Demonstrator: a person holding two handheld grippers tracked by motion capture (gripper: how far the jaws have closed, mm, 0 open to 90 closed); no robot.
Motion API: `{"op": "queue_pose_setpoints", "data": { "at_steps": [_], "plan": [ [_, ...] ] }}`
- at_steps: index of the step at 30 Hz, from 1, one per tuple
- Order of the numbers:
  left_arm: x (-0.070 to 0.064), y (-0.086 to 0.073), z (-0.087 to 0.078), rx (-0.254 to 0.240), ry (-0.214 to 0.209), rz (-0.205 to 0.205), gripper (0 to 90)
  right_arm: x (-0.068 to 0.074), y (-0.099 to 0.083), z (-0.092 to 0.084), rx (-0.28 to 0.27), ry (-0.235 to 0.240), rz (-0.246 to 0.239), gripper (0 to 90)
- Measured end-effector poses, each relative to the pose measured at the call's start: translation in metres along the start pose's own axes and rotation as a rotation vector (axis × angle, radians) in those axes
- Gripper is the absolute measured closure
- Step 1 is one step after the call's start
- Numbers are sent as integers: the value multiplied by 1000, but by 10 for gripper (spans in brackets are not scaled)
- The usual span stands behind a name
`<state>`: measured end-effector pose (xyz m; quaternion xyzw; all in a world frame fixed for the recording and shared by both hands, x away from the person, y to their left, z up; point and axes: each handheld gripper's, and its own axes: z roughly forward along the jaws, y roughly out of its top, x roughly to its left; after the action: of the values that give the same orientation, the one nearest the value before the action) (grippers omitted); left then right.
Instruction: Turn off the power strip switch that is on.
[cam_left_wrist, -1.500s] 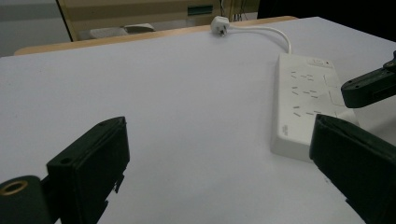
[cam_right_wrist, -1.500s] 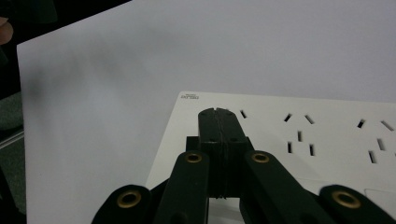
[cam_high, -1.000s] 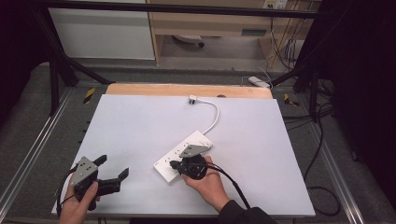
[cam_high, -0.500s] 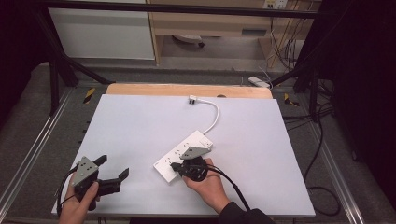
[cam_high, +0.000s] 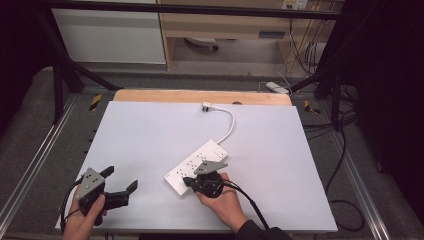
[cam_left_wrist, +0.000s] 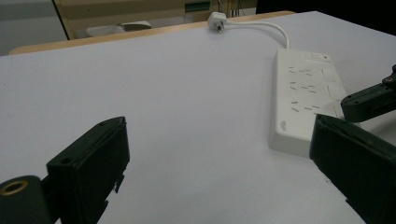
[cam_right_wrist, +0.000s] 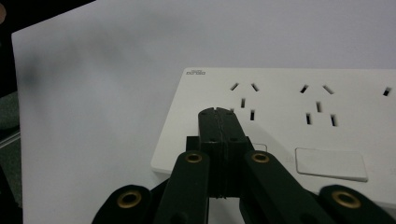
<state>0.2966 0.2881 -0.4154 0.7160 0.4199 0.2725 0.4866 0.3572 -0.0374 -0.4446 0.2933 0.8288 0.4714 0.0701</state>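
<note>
The right claw (cam_right_wrist: 219, 116), jaws pressed together, hovered over the near end of the power strip (cam_high: 197, 167) mid-desk, seemingly poised to press a switch, while the left claw (cam_high: 120, 180) waited spread apart.

Left gripper (cam_left_wrist: 219, 158): black fingers (cam_left_wrist: 93, 163) spread wide apart above white table (cam_left_wrist: 177, 93), nothing between. White power strip (cam_left_wrist: 306, 100) flat at right, cord (cam_left_wrist: 268, 27) curving to plug (cam_left_wrist: 217, 19) near far edge. Other gripper's black tip (cam_left_wrist: 369, 100) over strip's near end.
</note>
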Motion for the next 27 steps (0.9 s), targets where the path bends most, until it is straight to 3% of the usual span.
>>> {"op": "queue_pose_setpoints", "data": {
  "at_steps": [27],
  "plan": [
    [0, 0, 0, 2, -4, 2, 48, 3, -5, 3, -20, 1, -10, 900]
  ]
}}
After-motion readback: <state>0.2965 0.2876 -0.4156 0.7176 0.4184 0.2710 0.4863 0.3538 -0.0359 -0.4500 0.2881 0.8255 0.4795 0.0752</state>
